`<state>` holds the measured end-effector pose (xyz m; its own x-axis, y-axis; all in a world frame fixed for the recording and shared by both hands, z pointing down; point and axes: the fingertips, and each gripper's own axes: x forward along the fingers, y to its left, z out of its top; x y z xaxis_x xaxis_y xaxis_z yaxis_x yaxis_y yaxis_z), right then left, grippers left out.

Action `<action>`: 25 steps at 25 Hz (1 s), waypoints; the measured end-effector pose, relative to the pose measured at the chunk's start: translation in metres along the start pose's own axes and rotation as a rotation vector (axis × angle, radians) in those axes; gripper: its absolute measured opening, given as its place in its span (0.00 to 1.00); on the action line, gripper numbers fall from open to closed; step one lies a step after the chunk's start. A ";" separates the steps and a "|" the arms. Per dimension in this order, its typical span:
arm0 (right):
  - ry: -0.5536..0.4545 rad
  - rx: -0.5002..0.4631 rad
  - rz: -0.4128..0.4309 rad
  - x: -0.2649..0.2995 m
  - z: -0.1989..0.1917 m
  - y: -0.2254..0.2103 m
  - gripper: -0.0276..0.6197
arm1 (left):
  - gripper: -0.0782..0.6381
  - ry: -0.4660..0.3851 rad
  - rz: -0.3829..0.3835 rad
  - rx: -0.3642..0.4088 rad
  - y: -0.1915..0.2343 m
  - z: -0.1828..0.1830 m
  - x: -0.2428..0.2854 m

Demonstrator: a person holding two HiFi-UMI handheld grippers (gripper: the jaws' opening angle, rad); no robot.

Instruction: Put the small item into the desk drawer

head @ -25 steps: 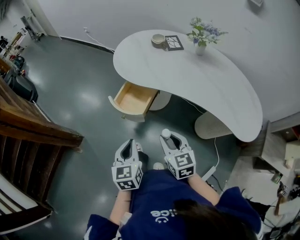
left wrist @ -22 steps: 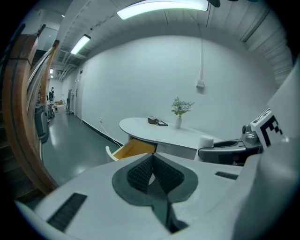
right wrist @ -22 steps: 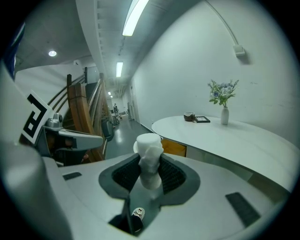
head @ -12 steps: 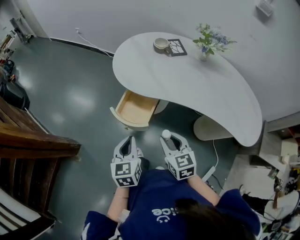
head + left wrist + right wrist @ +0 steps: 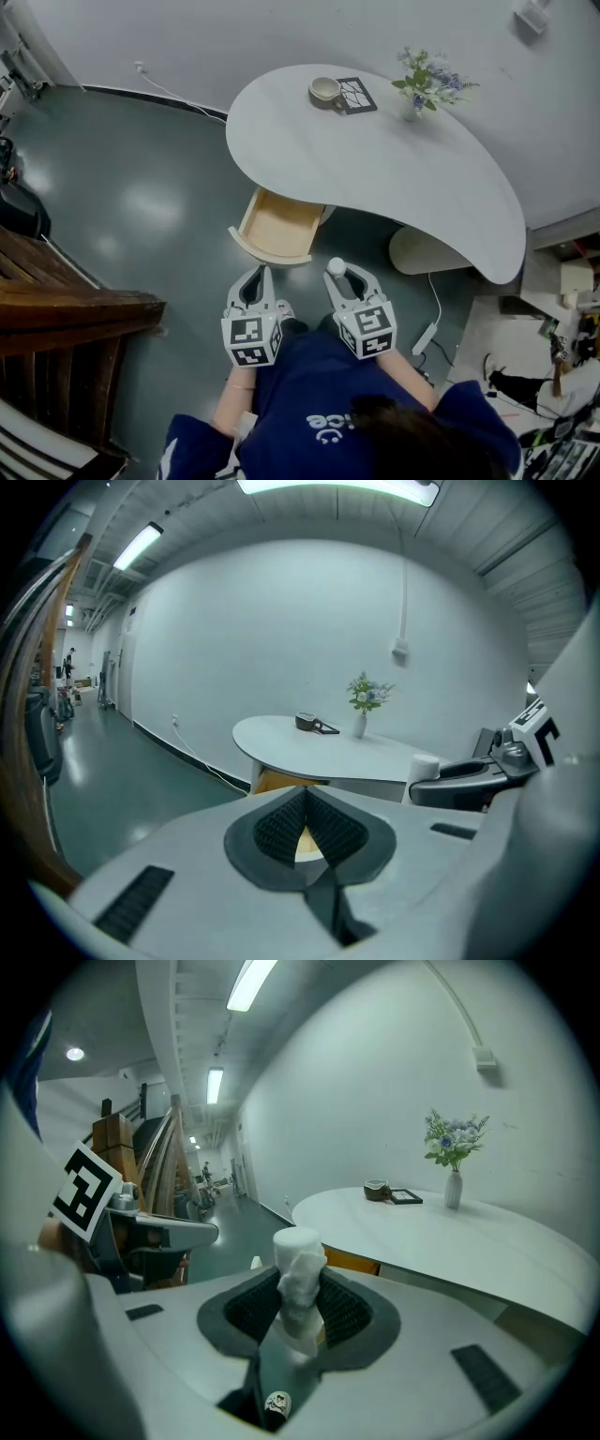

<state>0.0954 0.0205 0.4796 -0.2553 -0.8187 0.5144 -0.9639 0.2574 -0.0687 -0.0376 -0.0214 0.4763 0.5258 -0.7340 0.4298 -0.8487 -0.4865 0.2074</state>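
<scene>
The white curved desk (image 5: 375, 159) has its wooden drawer (image 5: 277, 228) pulled open, and the drawer's inside shows nothing in it. My right gripper (image 5: 345, 277) is shut on a small white crumpled item (image 5: 336, 267), which stands up between the pads (image 5: 339, 1309) in the right gripper view. It hangs over the floor just right of the drawer's front. My left gripper (image 5: 253, 289) is just short of the drawer front, shut with nothing between its pads (image 5: 277, 829). The drawer (image 5: 281, 782) shows as an orange strip under the desk top.
On the desk's far side stand a cup (image 5: 324, 90), a flat framed picture (image 5: 356, 95) and a vase of flowers (image 5: 419, 86). A round desk pedestal (image 5: 422, 253) and a cable (image 5: 436, 305) lie to the right. Wooden stairs (image 5: 66, 319) stand at the left.
Both grippers have been carried forward toward the desk, so the open drawer now lies closer in front of them. The white item stays held in the right gripper.
</scene>
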 end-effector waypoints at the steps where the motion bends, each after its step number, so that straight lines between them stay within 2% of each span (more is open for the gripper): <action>1: 0.002 0.002 -0.004 0.002 0.000 0.001 0.23 | 0.11 -0.001 -0.004 0.003 0.003 0.002 0.001; 11: 0.012 0.000 -0.021 0.016 0.009 -0.002 0.23 | 0.11 0.003 0.007 -0.019 0.020 0.003 0.009; 25: 0.019 -0.073 0.090 0.068 0.047 -0.014 0.23 | 0.11 -0.031 0.116 -0.073 0.045 0.030 0.036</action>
<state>0.0881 -0.0629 0.4759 -0.3385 -0.7807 0.5253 -0.9287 0.3670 -0.0531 -0.0549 -0.0837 0.4744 0.4242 -0.7982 0.4278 -0.9053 -0.3622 0.2218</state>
